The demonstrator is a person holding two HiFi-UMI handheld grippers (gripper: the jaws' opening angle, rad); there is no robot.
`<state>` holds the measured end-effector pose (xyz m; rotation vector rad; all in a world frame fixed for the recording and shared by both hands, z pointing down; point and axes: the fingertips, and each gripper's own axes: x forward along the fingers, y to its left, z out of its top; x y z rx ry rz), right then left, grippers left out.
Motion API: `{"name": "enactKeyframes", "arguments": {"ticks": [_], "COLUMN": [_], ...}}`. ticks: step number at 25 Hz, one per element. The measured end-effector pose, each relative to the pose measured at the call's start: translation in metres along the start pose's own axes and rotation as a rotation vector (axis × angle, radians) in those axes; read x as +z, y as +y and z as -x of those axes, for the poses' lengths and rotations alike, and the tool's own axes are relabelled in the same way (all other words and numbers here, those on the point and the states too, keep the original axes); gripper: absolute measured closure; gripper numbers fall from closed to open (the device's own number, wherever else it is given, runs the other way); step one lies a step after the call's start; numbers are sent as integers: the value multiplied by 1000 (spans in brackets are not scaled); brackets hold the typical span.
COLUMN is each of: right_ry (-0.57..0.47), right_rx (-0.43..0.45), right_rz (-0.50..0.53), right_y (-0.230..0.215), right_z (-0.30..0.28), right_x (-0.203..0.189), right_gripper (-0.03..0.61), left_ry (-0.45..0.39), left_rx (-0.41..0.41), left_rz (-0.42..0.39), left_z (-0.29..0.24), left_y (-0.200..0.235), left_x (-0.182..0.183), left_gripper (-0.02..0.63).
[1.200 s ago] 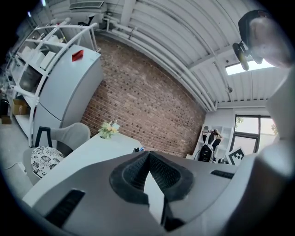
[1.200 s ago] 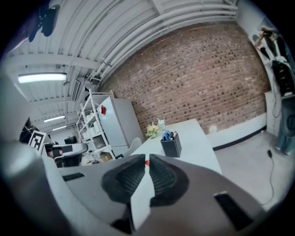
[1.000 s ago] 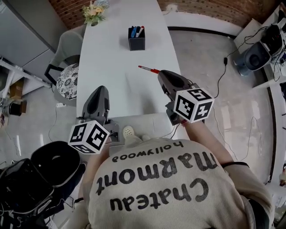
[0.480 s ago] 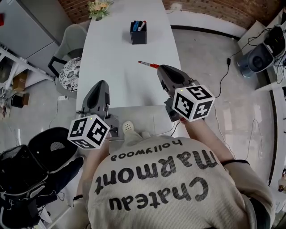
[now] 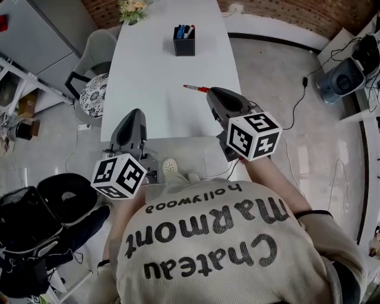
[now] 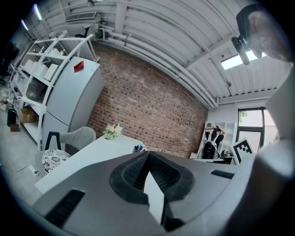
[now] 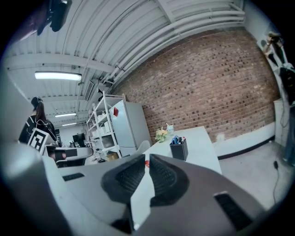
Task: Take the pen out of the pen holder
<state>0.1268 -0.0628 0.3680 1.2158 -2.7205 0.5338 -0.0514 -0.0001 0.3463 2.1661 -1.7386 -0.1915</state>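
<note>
A black pen holder (image 5: 184, 43) with several pens in it stands at the far middle of the white table (image 5: 148, 77); it also shows in the right gripper view (image 7: 178, 148) and, small, in the left gripper view (image 6: 138, 148). My right gripper (image 5: 209, 92) is over the table's right side, shut on a red pen (image 5: 196, 88) that sticks out to the left of its tips. Only a red speck of the pen (image 7: 146, 162) shows between the jaws in the right gripper view. My left gripper (image 5: 134, 113) hangs at the table's near edge, shut with nothing held.
A small bunch of flowers (image 5: 132, 8) stands at the table's far end. A grey chair (image 5: 98, 50) and a patterned stool (image 5: 92, 95) are left of the table, a black chair (image 5: 62, 205) lower left. Cables and gear (image 5: 344, 71) lie on the floor right.
The right gripper has drawn the red pen slightly further from the pen holder, toward me. The left gripper has barely moved.
</note>
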Motion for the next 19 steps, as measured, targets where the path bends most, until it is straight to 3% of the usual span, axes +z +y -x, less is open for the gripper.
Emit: {"name": "enactKeyframes", "arguments": {"ticks": [19], "right_ry": [25], "right_rx": [13], "right_rz": [12], "right_y": [1], "right_z": [2], "right_x": [-14], "right_gripper": [549], "left_ry": [16], "left_rx": [0], "left_rz": [6], "left_z": [3], "left_y": [-3], "left_x": [-14], "left_gripper": [612]}}
